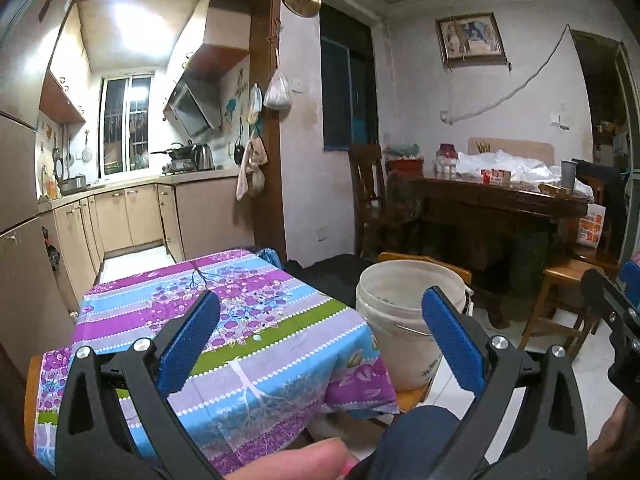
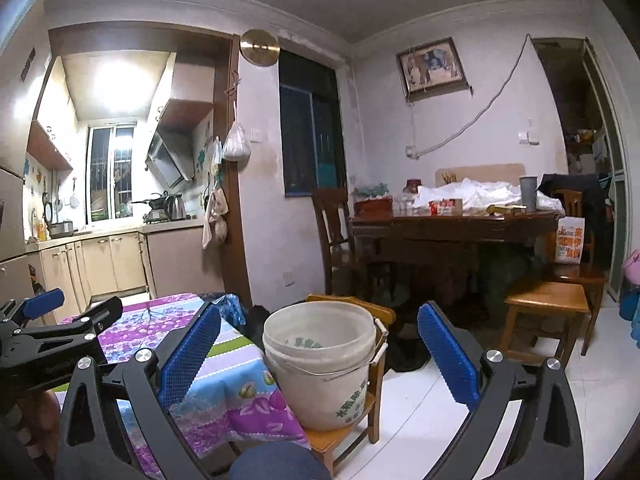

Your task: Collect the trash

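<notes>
Facing a bench (image 1: 256, 320) draped in a flowered cloth; cannot pick out any loose trash on that cloth from either view. Just beside its right edge, perched on a small wooden chair (image 2: 344, 432), find the white bucket (image 2: 320, 364), judged to be where the trash belongs. Holding the left tongs (image 1: 322, 298) spread wide, pinching nothing; likewise the right tongs (image 2: 320, 312), spread wide and pointed at the bucket's mouth.

Likely risks, largest first:
- Could topple the bucket off its narrow seat by nudging the rim with a spread tong finger.
- Could snag and drag the loose cloth while sweeping low across the bench.
- Could clash the two tongs, held near each other, by reaching for one spot together.
- Could let a thin scrap slip by closing on it off-centre.

From the right wrist: looks down into the bucket, catches green lettering on its side, shows the chair legs, and sees a crumpled blue bag (image 2: 230, 306) at the bench's far corner. From the left wrist: covers far more of the cloth, but only the bucket's rim and outer wall, plus a fingertip at the bottom edge
</notes>
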The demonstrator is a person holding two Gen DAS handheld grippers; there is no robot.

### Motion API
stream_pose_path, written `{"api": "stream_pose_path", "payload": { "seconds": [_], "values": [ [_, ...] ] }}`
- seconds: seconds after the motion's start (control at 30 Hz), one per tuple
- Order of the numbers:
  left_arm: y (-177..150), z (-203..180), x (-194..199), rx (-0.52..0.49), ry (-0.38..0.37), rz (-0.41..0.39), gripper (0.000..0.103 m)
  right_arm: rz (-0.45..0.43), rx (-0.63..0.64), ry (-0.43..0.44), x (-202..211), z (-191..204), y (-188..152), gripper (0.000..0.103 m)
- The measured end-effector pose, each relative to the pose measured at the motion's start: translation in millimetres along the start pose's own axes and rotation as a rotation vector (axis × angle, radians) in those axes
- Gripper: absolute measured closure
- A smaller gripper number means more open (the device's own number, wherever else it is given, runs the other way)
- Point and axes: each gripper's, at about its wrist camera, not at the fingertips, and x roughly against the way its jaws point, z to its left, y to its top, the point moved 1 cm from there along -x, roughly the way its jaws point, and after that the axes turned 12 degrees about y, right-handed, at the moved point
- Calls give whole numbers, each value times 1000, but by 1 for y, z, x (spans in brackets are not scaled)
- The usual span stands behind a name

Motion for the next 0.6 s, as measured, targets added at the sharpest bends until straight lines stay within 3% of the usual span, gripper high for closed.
{"api": "stream_pose_path", "payload": {
  "seconds": [0.6],
  "values": [
    [-14,-13,4,-29,-32,3,6,13,-17,21,-7,-3,-5,5]
  ]
}}
